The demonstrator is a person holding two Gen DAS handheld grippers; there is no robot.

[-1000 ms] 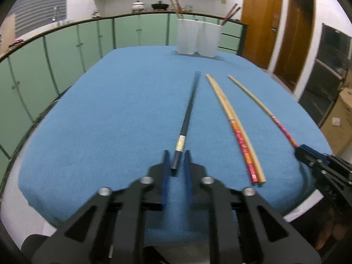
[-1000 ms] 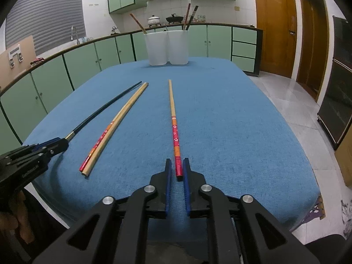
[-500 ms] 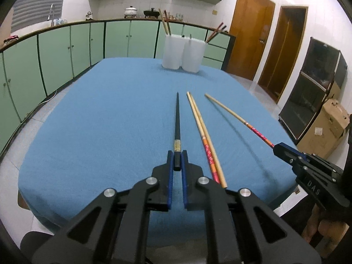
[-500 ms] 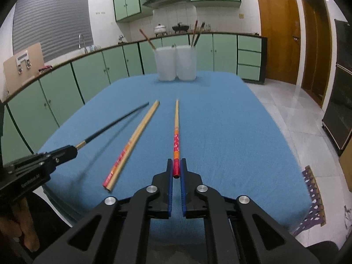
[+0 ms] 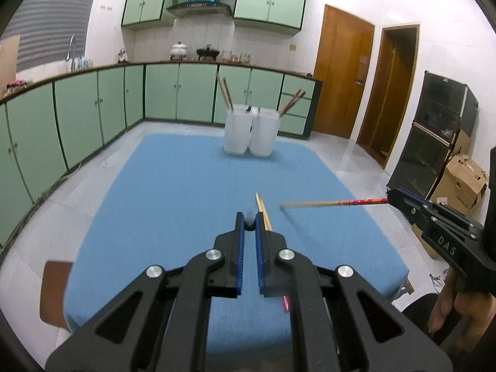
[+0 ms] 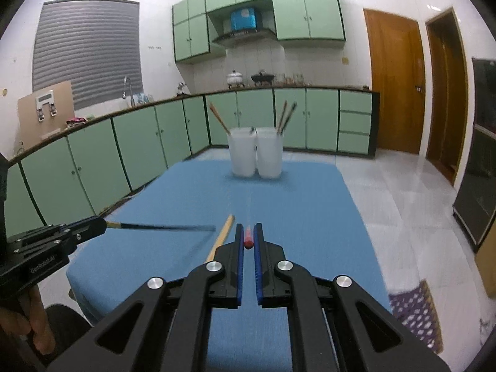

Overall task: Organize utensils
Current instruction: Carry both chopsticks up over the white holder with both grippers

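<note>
While my left gripper [image 5: 250,221] clamped the black chopstick [image 6: 161,226] and my right gripper [image 6: 248,236] the red-handled chopstick [image 5: 334,203], both above the tablecloth [image 5: 173,192], a bamboo pair [image 5: 263,214] lay near its front edge.

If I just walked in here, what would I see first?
Two black tongs in the air over the blue table, each pinching one long stick by its end: the left tongs a black chopstick, the right tongs a wooden, red-patterned chopstick. A wooden pair lies on the cloth between them, and two white cups holding more chopsticks stand at the far end.
</note>
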